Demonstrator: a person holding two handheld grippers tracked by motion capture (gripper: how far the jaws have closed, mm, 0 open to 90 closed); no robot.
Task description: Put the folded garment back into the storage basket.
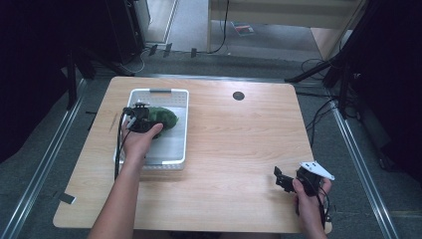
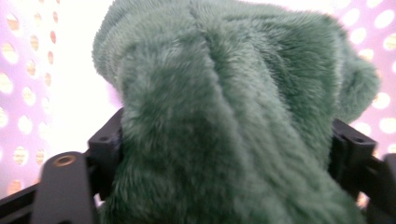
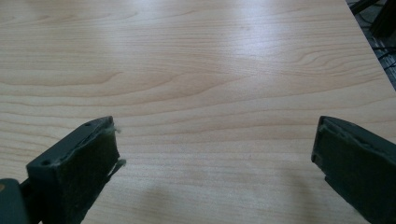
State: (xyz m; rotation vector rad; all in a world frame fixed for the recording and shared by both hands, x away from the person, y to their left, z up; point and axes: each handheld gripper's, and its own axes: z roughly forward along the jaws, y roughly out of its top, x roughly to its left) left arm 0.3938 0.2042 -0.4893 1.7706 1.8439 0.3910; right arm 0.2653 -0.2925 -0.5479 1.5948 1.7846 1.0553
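The wooden table (image 1: 239,149) is the largest item, pale-grained, with a small dark round fitting (image 1: 238,95) set in its far edge region. On its left half lies a white perforated tray (image 1: 174,149), long side running away from the person. Inside the tray, toward its far end, sits a green plush cloth (image 1: 164,117), bunched into a soft heap rather than spread flat.

The left gripper (image 1: 141,121) is down in the tray at the near-left edge of the cloth, carried by the person's left hand (image 1: 139,142). In the left gripper view the green pile (image 2: 224,121) fills the gap between the two black jaws, which stand partly apart at either flank of the fabric. Whether the pads press on it cannot be told; the fur hides both inner faces.

The right gripper (image 1: 279,178) is held just above the near-right corner of the table, well apart from the tray. Its jaws stand wide, with bare wood (image 3: 210,93) between them and nothing held.
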